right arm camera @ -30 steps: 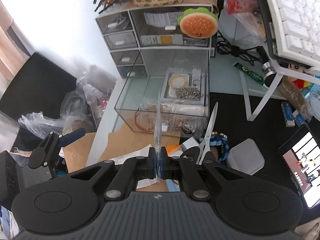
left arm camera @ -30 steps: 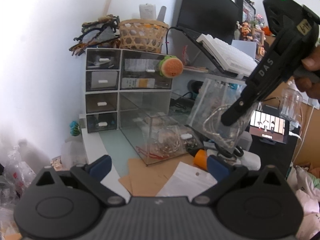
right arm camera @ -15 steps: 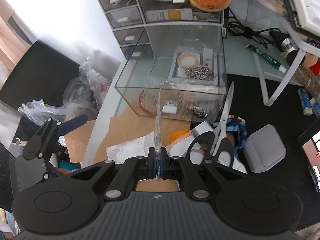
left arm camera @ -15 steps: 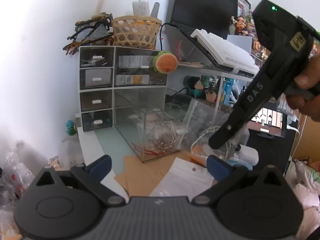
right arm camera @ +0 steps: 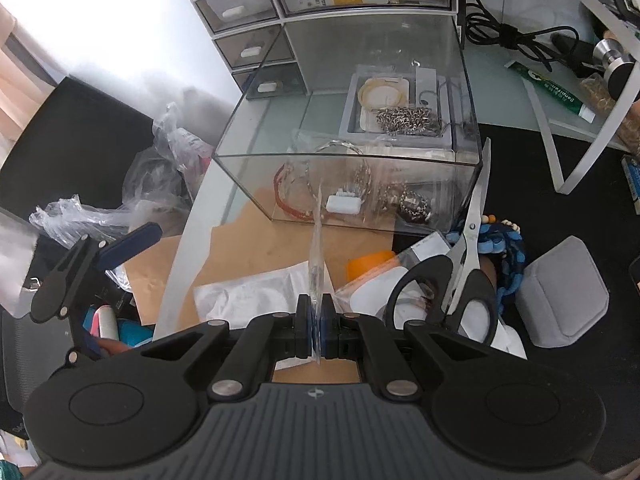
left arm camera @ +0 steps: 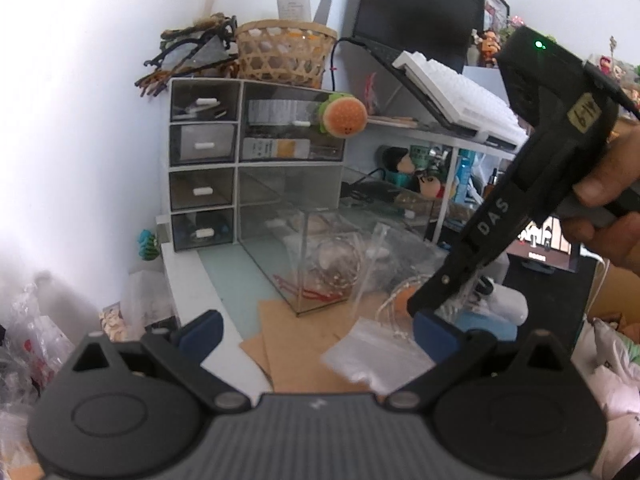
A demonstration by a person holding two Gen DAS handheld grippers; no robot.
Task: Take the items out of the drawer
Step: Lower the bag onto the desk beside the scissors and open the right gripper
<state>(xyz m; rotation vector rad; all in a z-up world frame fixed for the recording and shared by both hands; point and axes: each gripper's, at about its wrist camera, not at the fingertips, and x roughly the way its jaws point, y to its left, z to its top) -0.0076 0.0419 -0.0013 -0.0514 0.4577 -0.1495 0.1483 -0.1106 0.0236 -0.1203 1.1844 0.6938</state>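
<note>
My right gripper (right arm camera: pixel 316 322) is clamped on the edge of a clear plastic bag (right arm camera: pixel 317 240), held edge-on so it hangs free above the brown paper (right arm camera: pixel 256 240). The pulled-out clear drawer (right arm camera: pixel 352 152) sits at 12 o'clock with more bagged jewellery inside. My left gripper (left arm camera: pixel 316 330) is spread wide and empty, kept low at 9 o'clock, in reserve.
</note>
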